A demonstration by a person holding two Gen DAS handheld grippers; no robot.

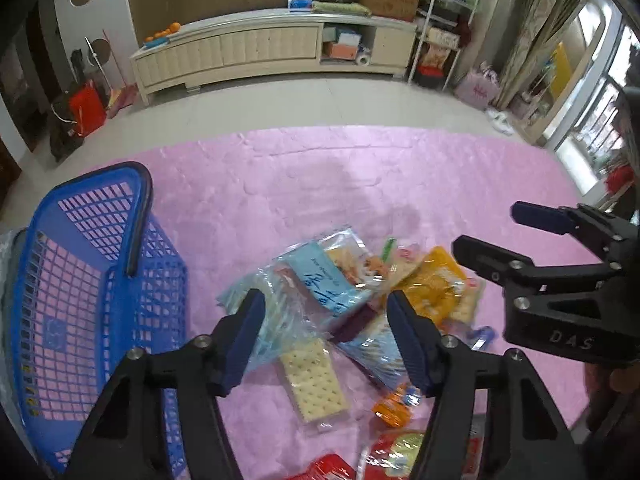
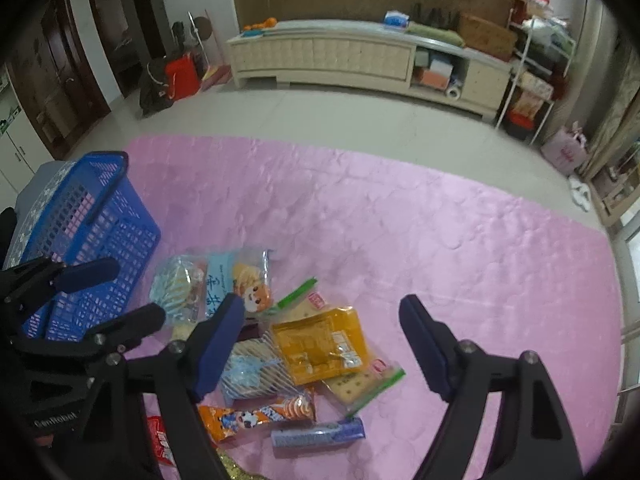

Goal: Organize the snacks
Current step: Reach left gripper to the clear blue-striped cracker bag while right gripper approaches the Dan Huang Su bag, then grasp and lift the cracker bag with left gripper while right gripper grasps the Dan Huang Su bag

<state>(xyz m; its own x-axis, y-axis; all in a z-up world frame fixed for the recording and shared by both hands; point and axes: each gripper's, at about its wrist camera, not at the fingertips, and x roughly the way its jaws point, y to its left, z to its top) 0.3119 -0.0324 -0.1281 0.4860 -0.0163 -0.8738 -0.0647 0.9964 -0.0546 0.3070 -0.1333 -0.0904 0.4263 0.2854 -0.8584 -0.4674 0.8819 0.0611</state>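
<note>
A pile of snack packets lies on a pink cloth (image 2: 440, 220): a cracker pack (image 1: 314, 384), a light blue packet (image 1: 324, 276), a yellow-orange packet (image 2: 322, 344), an orange wrapper (image 2: 256, 416) and a blue bar (image 2: 320, 432). A blue plastic basket (image 1: 80, 280) stands to the left, also in the right wrist view (image 2: 92, 232). My left gripper (image 1: 326, 344) is open and empty above the pile. My right gripper (image 2: 320, 344) is open and empty over the yellow-orange packet; it shows in the left wrist view (image 1: 486, 234) too.
Red packets (image 1: 396, 456) lie at the near edge of the cloth. Beyond the cloth is tiled floor, a long cream cabinet (image 1: 272, 48), a metal shelf rack (image 2: 532, 64) and bags by the left wall (image 2: 168, 80).
</note>
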